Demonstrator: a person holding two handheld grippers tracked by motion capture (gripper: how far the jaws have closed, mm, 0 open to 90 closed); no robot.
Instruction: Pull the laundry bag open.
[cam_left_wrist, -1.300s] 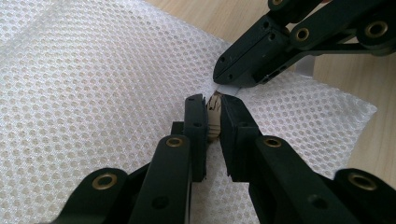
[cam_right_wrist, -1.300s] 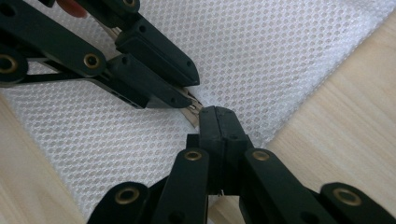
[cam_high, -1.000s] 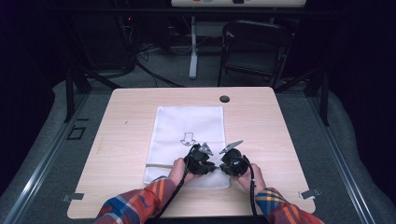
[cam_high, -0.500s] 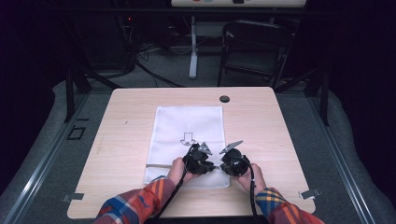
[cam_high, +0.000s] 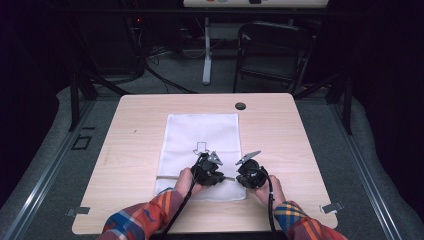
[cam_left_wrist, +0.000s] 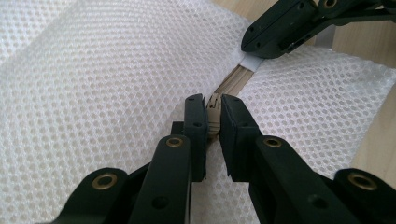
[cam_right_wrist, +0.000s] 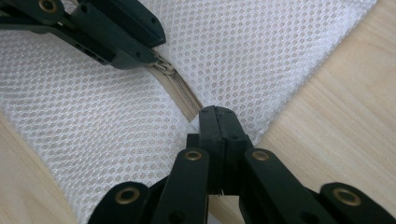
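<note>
A white mesh bag (cam_high: 202, 132) lies flat in the middle of the wooden table (cam_high: 280, 125), with a beige zipper (cam_left_wrist: 233, 81) running across its near end. My left gripper (cam_left_wrist: 213, 105) is shut on the zipper's slider (cam_left_wrist: 214, 115), which shows between its pads. From the right gripper view the same slider (cam_right_wrist: 164, 66) sits under the left gripper (cam_right_wrist: 149, 51). My right gripper (cam_right_wrist: 215, 112) is shut on the bag's edge at the zipper's end (cam_right_wrist: 194, 108). From above, the left gripper (cam_high: 209, 172) and the right gripper (cam_high: 248, 175) stand close together over the bag's near end.
An arrow outline (cam_high: 201, 148) is printed on the bag. A round black grommet (cam_high: 240, 106) sits near the table's far edge. A dark folding chair (cam_high: 272, 55) stands on the floor beyond the table. Bare wood lies on both sides of the bag.
</note>
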